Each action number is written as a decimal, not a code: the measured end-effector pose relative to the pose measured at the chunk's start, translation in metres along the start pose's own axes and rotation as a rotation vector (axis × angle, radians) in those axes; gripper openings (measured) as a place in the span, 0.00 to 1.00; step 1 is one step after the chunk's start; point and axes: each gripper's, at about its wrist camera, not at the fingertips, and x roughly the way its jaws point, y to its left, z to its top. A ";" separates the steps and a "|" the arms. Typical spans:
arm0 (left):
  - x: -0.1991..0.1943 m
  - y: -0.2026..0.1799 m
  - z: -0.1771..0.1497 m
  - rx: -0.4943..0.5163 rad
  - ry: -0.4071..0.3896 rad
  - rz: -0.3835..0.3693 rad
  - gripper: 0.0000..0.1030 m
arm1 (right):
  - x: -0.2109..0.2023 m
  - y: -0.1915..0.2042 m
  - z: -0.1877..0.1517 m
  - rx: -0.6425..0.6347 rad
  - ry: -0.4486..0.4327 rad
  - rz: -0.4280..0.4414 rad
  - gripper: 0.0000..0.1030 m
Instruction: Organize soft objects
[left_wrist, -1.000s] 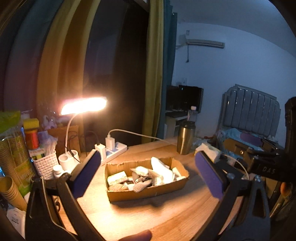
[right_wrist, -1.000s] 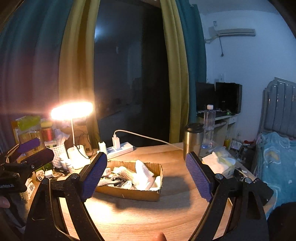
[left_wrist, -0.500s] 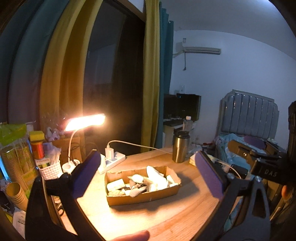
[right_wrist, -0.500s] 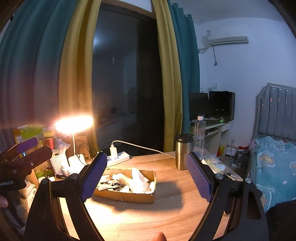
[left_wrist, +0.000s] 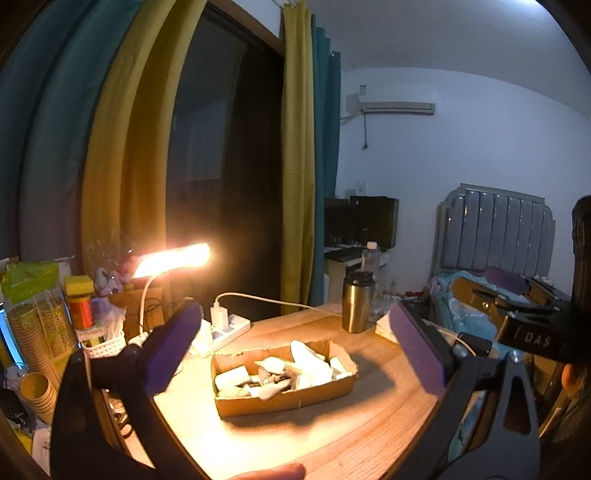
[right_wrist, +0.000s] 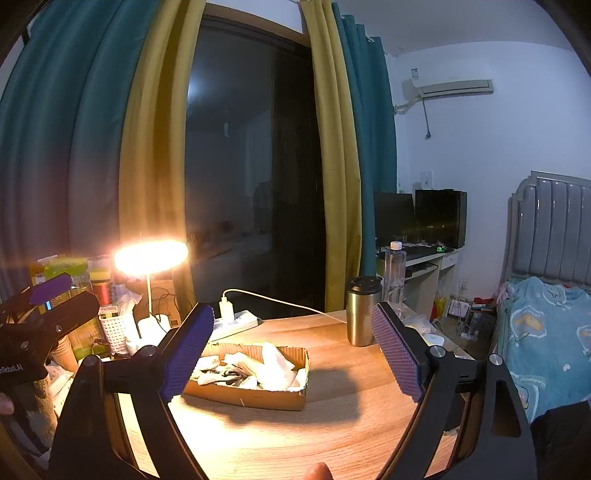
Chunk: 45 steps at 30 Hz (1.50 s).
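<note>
A lamplit bedroom holds a round wooden table (right_wrist: 332, 435). Both the left gripper (left_wrist: 295, 354) and right gripper (right_wrist: 291, 350) hover with jaws spread, empty. Centre frame, the corrugated cardboard box (right_wrist: 255, 395) holds limp white and grey socks (left_wrist: 280, 373); descending squarely over one should avoid snagging neighbours.

Reads "DAS" in pale letters on the black body of the right tool (left_wrist: 532, 338); printed "09" on a stacked paper cup (left_wrist: 27, 325) at left.
</note>
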 end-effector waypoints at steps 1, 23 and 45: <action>-0.001 0.001 0.000 -0.001 -0.001 0.001 0.99 | 0.001 0.000 0.000 -0.001 -0.001 -0.001 0.86; 0.003 0.000 -0.001 -0.001 0.006 0.003 0.99 | 0.001 0.002 0.001 -0.004 0.008 0.004 0.87; 0.003 0.002 -0.003 -0.007 0.010 0.004 0.99 | 0.001 0.002 -0.006 0.003 0.013 0.000 0.87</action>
